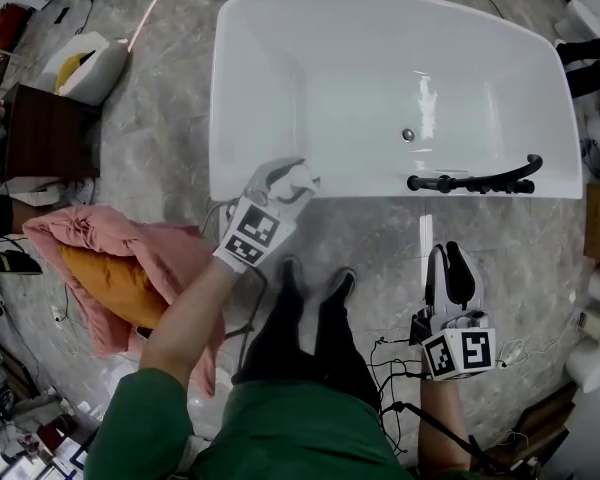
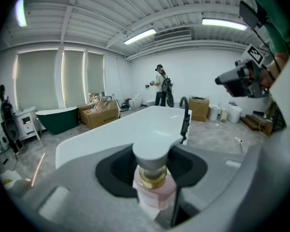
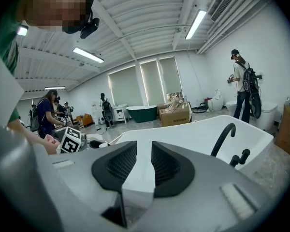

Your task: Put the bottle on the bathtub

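Left gripper (image 1: 291, 181) clamped on pink bottle (image 2: 153, 189), over bathtub (image 1: 238, 173) rim at its 7 o'clock corner; label print unreadable. Right gripper (image 1: 450, 272) at 5 o'clock, jaws slightly apart, holding nothing.

The bathtub rim (image 1: 360, 190) is bare between the left gripper (image 1: 298, 178), gripping a bottle (image 2: 157, 183) at its left corner, and the black faucet (image 1: 475, 181) rightward; the basin (image 1: 380, 78) lies open.

head view steeply down over the bathtub (image 1: 380, 68); both gripper views low, near, level across it
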`<state>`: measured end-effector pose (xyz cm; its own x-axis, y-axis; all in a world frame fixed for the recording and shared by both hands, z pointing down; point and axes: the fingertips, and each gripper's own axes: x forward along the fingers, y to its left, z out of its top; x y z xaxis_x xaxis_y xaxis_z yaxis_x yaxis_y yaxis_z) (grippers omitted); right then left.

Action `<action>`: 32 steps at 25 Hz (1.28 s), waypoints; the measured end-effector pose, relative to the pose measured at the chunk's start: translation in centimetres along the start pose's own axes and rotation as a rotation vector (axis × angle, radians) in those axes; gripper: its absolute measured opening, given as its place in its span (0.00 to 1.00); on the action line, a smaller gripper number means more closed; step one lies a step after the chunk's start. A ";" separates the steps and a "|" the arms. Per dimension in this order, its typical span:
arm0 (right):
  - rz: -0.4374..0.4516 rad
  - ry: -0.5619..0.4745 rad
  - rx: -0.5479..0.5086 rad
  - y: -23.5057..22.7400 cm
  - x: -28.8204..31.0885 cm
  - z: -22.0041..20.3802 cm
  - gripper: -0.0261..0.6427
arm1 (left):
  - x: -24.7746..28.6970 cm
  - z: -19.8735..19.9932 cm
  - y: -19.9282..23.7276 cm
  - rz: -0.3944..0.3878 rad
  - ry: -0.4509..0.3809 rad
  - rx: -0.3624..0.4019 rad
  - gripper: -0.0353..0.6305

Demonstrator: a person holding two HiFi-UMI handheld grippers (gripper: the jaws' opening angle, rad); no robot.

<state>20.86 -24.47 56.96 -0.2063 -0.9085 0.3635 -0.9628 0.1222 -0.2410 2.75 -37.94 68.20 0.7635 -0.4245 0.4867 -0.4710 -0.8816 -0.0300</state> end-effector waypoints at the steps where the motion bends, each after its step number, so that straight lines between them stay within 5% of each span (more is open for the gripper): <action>1: 0.000 0.002 0.000 -0.1 0.1 -0.2 0.16 | 0.2 -0.3 0.1 0.001 0.003 0.004 0.30; 20: 0.032 0.022 0.026 0.6 1.5 -1.1 0.16 | 1.3 -3.1 -0.7 0.006 0.039 0.044 0.30; 32: 0.031 0.008 0.026 0.8 -0.3 -0.9 0.16 | 1.1 -3.9 -1.6 0.019 0.082 0.062 0.47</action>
<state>19.98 -23.80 57.45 -0.2378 -0.9012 0.3622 -0.9510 0.1402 -0.2756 2.60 -36.18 72.13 0.7152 -0.4249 0.5550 -0.4547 -0.8858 -0.0921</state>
